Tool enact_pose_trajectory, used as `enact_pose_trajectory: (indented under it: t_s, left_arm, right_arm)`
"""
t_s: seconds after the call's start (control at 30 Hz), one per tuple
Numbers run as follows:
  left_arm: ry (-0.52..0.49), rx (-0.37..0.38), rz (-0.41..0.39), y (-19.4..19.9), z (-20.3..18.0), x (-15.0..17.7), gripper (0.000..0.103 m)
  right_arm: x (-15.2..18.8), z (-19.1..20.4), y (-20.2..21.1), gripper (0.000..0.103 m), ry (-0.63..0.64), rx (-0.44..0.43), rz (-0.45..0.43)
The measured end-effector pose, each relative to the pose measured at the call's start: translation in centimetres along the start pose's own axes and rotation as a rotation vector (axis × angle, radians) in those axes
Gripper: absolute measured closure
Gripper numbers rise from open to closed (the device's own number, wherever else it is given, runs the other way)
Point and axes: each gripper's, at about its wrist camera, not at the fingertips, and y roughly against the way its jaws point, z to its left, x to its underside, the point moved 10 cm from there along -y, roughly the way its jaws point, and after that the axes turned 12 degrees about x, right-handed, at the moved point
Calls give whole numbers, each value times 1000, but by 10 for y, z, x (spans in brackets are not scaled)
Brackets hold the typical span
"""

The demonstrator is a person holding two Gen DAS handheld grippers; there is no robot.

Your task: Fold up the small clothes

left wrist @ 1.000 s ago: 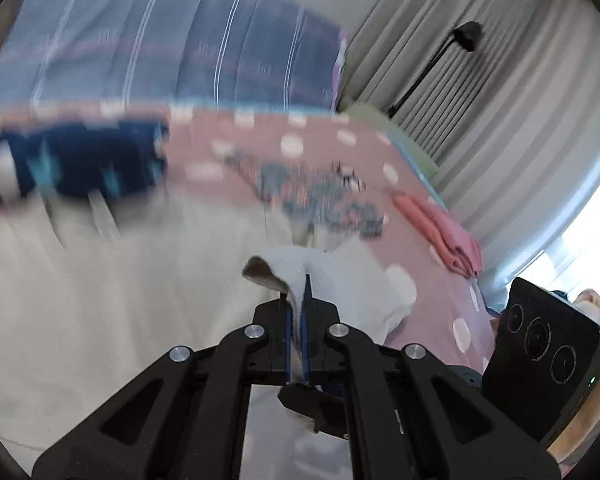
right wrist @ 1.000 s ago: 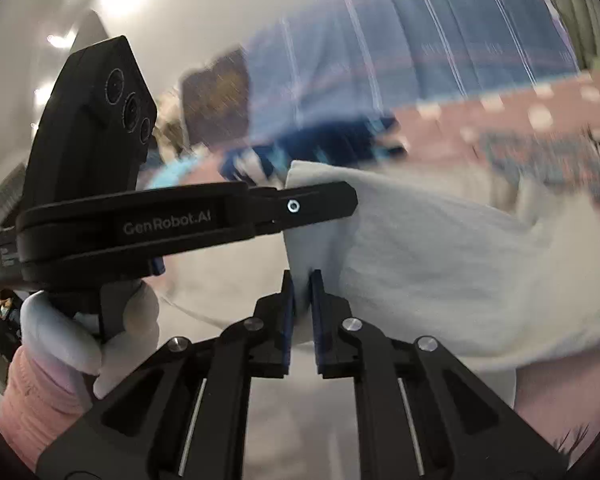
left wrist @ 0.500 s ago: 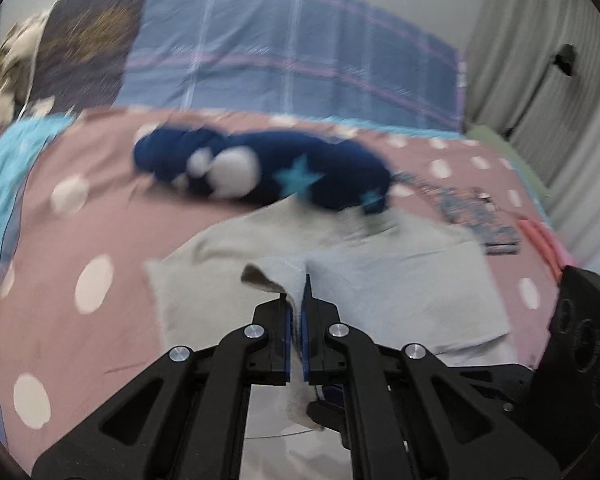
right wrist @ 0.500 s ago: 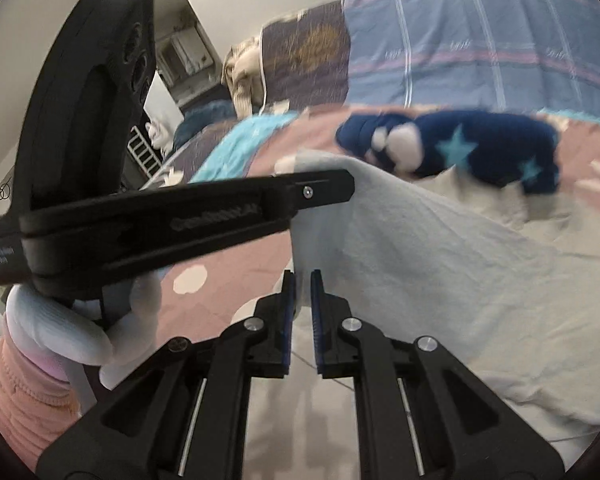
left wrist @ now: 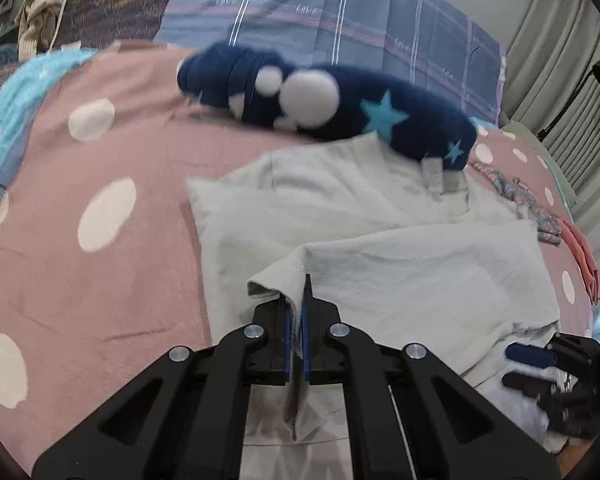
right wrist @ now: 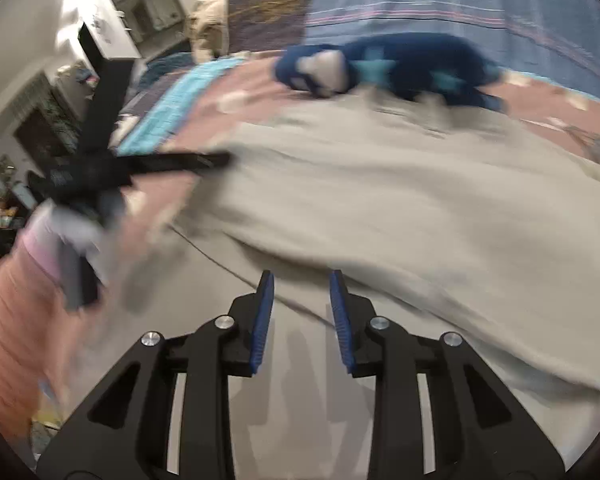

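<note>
Both corners have dropped onto the bed: right gripper (right wrist: 300, 316) has just been opening, jaws empty, while left gripper (left wrist: 296, 320) still pinches the pale grey cotton garment (left wrist: 400, 276), fold laid.

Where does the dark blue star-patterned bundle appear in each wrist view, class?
Left wrist: the dark blue bundle lies upper centre, beyond the pale garment.
Right wrist: blurred, top centre-right.
Shared landmark: the blue plaid bedding behind it.

Pale grey garment (left wrist: 400, 272), pink white-dotted bedspread (left wrist: 80, 240), navy star-patterned plush (left wrist: 340, 108), blue plaid pillow (left wrist: 340, 12), blue-padded black grippers.
</note>
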Motion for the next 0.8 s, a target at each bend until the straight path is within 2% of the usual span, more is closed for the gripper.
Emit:
enact_pose_trajectory:
  t_s: [0.1, 0.13, 0.17, 0.2, 0.23, 0.3, 0.33, 0.37, 0.47, 0.5, 0.53, 0.6, 0.67, 0.7, 0.73, 0.8]
  left_arm:
    - [-18, 23, -68, 22, -12, -17, 100]
    - [-34, -6, -73, 24, -12, -21, 98]
    - [-57, -70, -59, 22, -8, -21, 96]
    - [-85, -148, -33, 17, -2, -19, 92]
    - [-127, -257, 5, 11, 6, -13, 87]
    - [-180, -415, 29, 9, 17, -5, 86]
    - [-184, -435, 13, 13, 18, -6, 86]
    - [-181, -431, -7, 18, 15, -7, 86]
    - [-192, -324, -71, 26, -13, -10, 79]
    - [-207, -280, -79, 25, -25, -9, 74]
    - [-228, -220, -73, 18, -40, -6, 68]
    - [-250, -164, -13, -6, -54, 8, 65]
    - [-251, -199, 86, -39, -47, 29, 65]
    - [-258, -226, 102, -53, -39, 40, 63]
    - [-285, -231, 38, -52, -42, 41, 61]
    - [-276, -224, 22, -48, -42, 41, 61]
  right_arm:
    - [24, -56, 11, 74, -56, 104, 4]
    - [30, -74, 12, 75, -89, 133, 7]
    - [36, -92, 11, 77, -126, 173, 8]
    - [41, -116, 10, 89, -180, 242, -2]
    - [45, -127, 13, 92, -213, 254, -8]
    - [52, -143, 20, 90, -318, 233, -24]
    - [53, -144, 23, 87, -328, 230, -31]
    - [54, -142, 25, 85, -317, 235, -37]
    - [54, -135, 27, 79, -274, 254, -40]
    - [52, -130, 28, 79, -264, 248, -47]
    - [48, -126, 25, 79, -257, 234, -54]
    - [42, -118, 22, 79, -243, 222, -62]
    - [39, -123, 17, 83, -254, 265, -54]
    - [42, -141, 15, 103, -301, 343, -38]
    - [48, -157, 19, 103, -353, 389, -36]
    - [61, -190, 35, 103, -455, 426, -56]
